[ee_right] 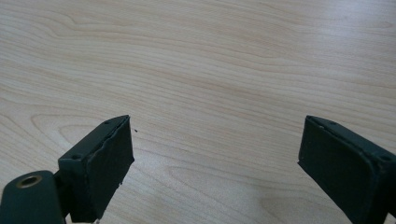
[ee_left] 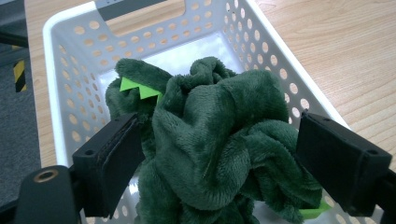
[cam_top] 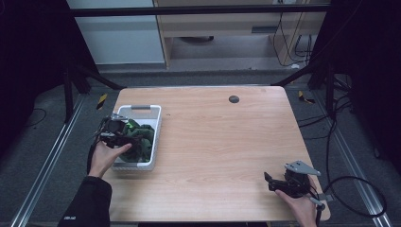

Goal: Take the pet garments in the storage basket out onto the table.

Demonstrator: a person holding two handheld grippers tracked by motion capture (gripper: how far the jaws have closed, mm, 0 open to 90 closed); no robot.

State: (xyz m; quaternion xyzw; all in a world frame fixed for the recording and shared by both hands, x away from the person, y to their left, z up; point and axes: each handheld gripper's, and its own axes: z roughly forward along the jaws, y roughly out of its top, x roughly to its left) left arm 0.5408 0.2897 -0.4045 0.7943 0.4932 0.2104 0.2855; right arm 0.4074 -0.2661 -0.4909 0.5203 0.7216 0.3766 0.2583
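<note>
The left gripper stands with its jaws wide apart, straddling the green plush cloth; the left pad touches the pile, while the right pad appears to sit just off it, so nothing is gripped. The cloth lies bunched inside the white perforated basket, which sits at the table's left edge in the high view. A bright green zigzag trim shows on a fold near the far side of the heap.

Judged step: releasing or re-seating the cloth in the basket. To do it well, keep the jaws fully spread until both pads are free of the pile, then lift straight up so no fold snags and drags out over the rim.

The right gripper is parked with jaws wide open and empty, low over the bare wooden table, near the right front corner.
</note>
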